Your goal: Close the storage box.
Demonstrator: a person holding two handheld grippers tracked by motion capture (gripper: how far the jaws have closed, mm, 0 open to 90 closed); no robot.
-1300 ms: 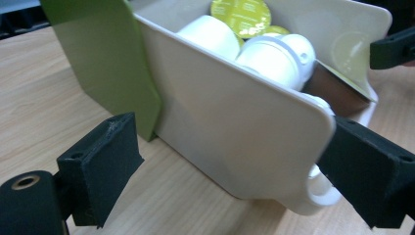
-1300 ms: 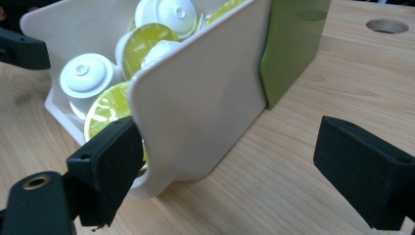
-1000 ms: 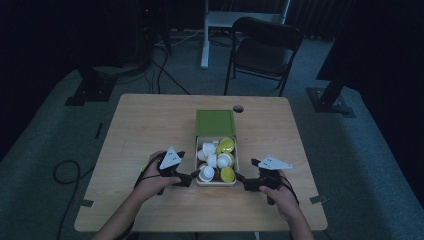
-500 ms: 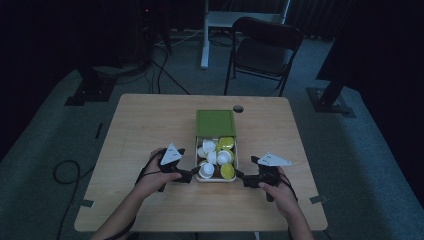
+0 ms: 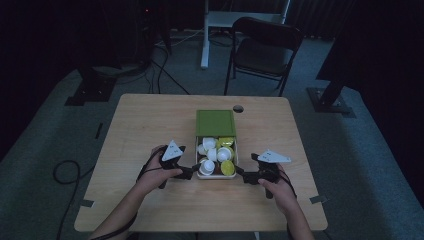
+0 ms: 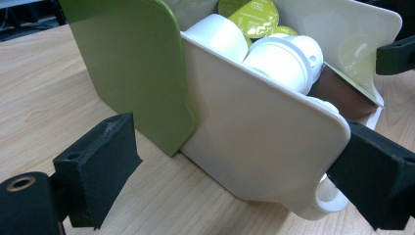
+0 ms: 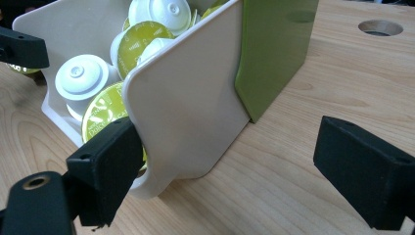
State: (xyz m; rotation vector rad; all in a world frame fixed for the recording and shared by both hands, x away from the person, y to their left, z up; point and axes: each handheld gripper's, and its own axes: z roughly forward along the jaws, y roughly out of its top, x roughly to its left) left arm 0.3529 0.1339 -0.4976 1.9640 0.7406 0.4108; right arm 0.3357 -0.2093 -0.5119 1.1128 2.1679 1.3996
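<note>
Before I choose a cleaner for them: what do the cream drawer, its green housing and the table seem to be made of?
The cream drawer looks like moulded plastic, smooth and semi-gloss: thin walls, rounded corners, soft sheen. The green housing seems the same kind of plastic, with a thin rounded edge and a more matte look. The table shows light wood grain; whether solid wood or laminate, the pictures leave open.

The right gripper (image 7: 230,166) holds its two black jaws wide apart, the left one at the near corner of the cream drawer (image 7: 191,112), seemingly touching it. White and yellow-green capsules (image 7: 129,41) fill the drawer, whose far end sits in a green sleeve (image 7: 274,44) on the wooden table (image 7: 318,98).
</note>
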